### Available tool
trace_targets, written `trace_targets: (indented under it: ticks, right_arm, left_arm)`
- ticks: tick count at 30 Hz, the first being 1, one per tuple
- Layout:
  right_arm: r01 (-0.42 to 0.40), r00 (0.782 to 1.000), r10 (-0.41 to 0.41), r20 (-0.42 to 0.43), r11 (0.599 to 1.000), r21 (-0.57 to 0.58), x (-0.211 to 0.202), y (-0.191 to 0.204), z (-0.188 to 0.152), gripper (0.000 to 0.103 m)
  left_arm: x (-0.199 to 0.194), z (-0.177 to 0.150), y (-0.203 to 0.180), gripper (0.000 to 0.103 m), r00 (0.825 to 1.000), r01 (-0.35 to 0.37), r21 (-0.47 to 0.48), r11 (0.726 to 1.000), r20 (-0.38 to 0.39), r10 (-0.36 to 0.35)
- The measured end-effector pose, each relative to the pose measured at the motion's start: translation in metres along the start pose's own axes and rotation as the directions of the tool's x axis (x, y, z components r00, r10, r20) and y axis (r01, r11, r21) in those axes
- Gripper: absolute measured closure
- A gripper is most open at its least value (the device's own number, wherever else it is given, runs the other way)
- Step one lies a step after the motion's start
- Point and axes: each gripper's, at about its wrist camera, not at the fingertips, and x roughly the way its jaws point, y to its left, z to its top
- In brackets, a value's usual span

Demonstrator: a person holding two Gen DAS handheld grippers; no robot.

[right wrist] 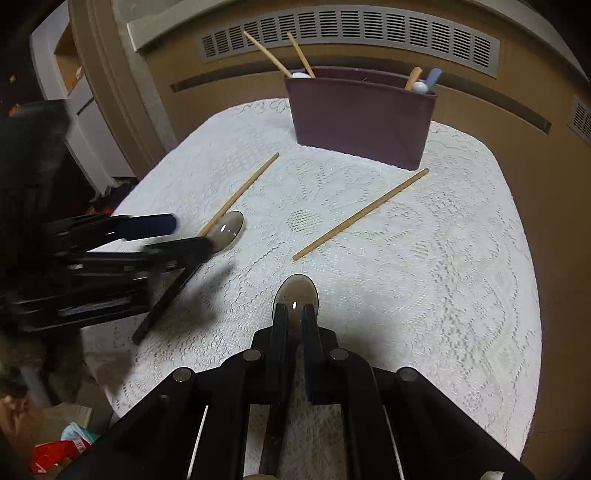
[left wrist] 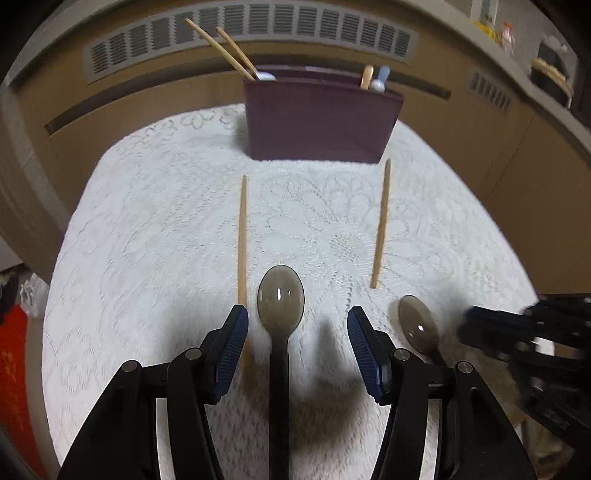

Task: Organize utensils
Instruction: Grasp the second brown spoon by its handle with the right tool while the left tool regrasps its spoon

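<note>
Left hand-held gripper (left wrist: 297, 325) spread around spoon (left wrist: 280, 295); right hand-held gripper (right wrist: 295, 314) apparently clenched on second spoon (right wrist: 295, 291).

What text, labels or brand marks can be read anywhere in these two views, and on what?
None can be read.
Red packaging on the floor in the right wrist view: a white label shows, its print too small and blurred.
Items on the far shelf in the left wrist view: too small and blurred.
Purple organizer, spoons and chopsticks: no markings visible.
</note>
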Motion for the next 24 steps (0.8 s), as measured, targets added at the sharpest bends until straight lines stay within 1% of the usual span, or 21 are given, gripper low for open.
trace_targets:
  ticks: [3, 5, 6, 8, 9, 10, 12, 13, 14, 18, 21, 24]
  right_arm:
    - [-0.003, 1.0, 0.002, -0.004, 1.0, -0.028, -0.005, -0.002, -0.007, 0.092]
    - [0.002, 1.0, -0.002, -0.006, 1.0, -0.029, -0.008, -0.005, -0.013, 0.079]
    - [0.003, 1.0, -0.003, -0.004, 1.0, -0.028, -0.008, -0.006, -0.015, 0.077]
    - [0.005, 1.0, -0.005, 0.001, 1.0, -0.027, -0.009, -0.005, -0.017, 0.072]
    - [0.005, 1.0, -0.005, 0.001, 1.0, -0.027, -0.009, -0.006, -0.017, 0.07]
    - [0.007, 1.0, -0.007, 0.001, 1.0, -0.028, -0.009, -0.005, -0.017, 0.066]
    - [0.022, 1.0, -0.021, 0.007, 0.999, -0.037, -0.011, -0.002, -0.018, 0.054]
    - [0.033, 0.999, -0.032, 0.012, 0.998, -0.048, -0.012, 0.0, -0.018, 0.041]
    - [0.04, 0.999, -0.039, 0.02, 0.997, -0.062, -0.012, 0.002, -0.019, 0.034]
    - [0.017, 1.0, -0.016, 0.013, 0.997, -0.073, -0.008, 0.005, -0.02, 0.033]
    - [0.005, 1.0, -0.005, -0.001, 0.999, -0.039, 0.006, 0.004, -0.013, 0.033]
    - [0.021, 0.999, -0.023, -0.032, 0.999, -0.039, 0.024, 0.007, -0.005, 0.034]
  left_arm:
    - [0.019, 0.005, 0.002, 0.047, 0.999, -0.005, -0.006, 1.0, -0.045, 0.005]
    - [0.026, 0.006, 0.005, 0.047, 0.999, -0.022, -0.023, 0.999, -0.05, 0.021]
    - [0.028, 0.008, 0.006, 0.047, 0.999, -0.039, -0.023, 0.999, -0.039, 0.038]
    - [0.029, 0.01, 0.007, 0.05, 0.998, -0.048, -0.031, 0.998, -0.035, 0.047]
    - [0.03, 0.011, 0.008, 0.057, 0.998, -0.054, -0.031, 0.998, -0.03, 0.053]
    - [0.029, 0.01, 0.009, 0.07, 0.998, -0.064, -0.028, 0.998, -0.023, 0.063]
    - [0.026, 0.007, 0.015, 0.07, 0.999, -0.046, -0.048, 0.998, -0.011, 0.045]
    - [0.023, 0.004, 0.018, 0.07, 0.999, -0.041, -0.063, 0.997, -0.003, 0.041]
    - [0.019, -0.001, 0.022, 0.07, 0.999, -0.043, -0.08, 0.996, 0.007, 0.044]
    - [-0.007, -0.02, 0.035, 0.07, 0.998, 0.009, -0.17, 0.985, 0.057, 0.001]
    - [-0.029, -0.032, 0.04, 0.07, 0.994, 0.03, -0.213, 0.977, 0.108, -0.007]
    - [-0.043, -0.039, 0.04, 0.07, 0.991, 0.046, -0.226, 0.973, 0.135, -0.016]
